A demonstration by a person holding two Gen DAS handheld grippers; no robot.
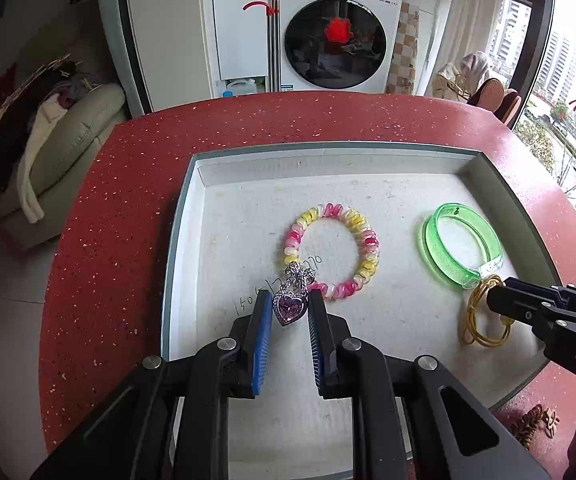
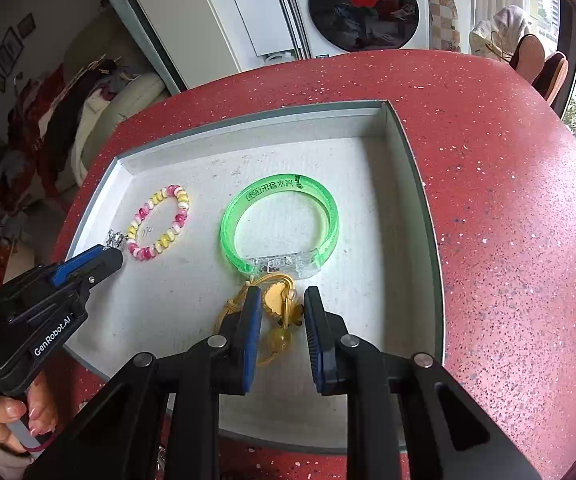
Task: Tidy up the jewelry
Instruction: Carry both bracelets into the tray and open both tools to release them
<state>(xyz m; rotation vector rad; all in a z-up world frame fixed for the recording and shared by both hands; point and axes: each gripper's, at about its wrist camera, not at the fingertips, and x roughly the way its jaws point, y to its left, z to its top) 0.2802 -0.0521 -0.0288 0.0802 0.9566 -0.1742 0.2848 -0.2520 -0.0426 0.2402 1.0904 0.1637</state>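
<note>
Red speckled table (image 1: 128,208): left gripper (image 1: 289,312) clamping purple heart pendant (image 1: 289,309), right gripper (image 2: 278,308) gold charm (image 2: 274,300).

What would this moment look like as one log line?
left tool: grips heart pendant | right tool: grips gold charm | both over white tray

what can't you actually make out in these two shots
- Left wrist view: most of the gold cord pendant is hidden by the right gripper.
- Right wrist view: the heart pendant is nearly all hidden behind the left gripper.
- Both views: whether the fingers press the jewelry.
</note>
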